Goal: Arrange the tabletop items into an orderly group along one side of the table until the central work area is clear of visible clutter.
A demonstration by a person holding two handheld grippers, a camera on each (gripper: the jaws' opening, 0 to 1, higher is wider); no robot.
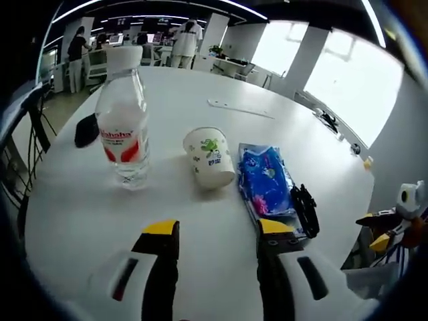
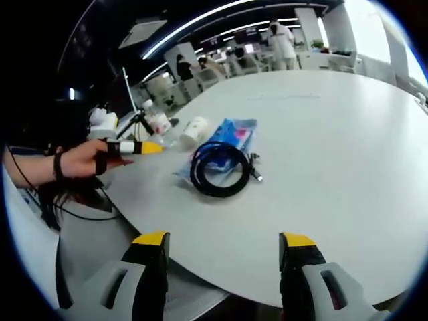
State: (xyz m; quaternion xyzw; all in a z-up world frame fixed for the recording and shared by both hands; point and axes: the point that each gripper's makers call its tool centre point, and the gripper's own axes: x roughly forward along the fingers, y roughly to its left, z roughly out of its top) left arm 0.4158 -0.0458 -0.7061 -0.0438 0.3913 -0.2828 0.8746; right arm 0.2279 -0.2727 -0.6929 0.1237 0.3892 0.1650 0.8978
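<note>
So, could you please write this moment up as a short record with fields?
surface: round white table
bottle: clear water bottle, upright, white cap, red label
cup: white paper cup, beside the bottle
packet: blue tissue packet, flat, beside the cup
cable: black coiled cable, partly lying on the packet
left gripper: open, empty, facing the row
right gripper: open, empty, near the table edge
background: people standing at desks

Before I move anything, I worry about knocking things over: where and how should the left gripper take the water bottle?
Probably grip the water bottle across its labelled middle, coming in level from the near side. It stands upright, tall and narrow, so a high grip near the cap could tip it. The paper cup stands apart on its right. The left gripper has open jaws.
</note>
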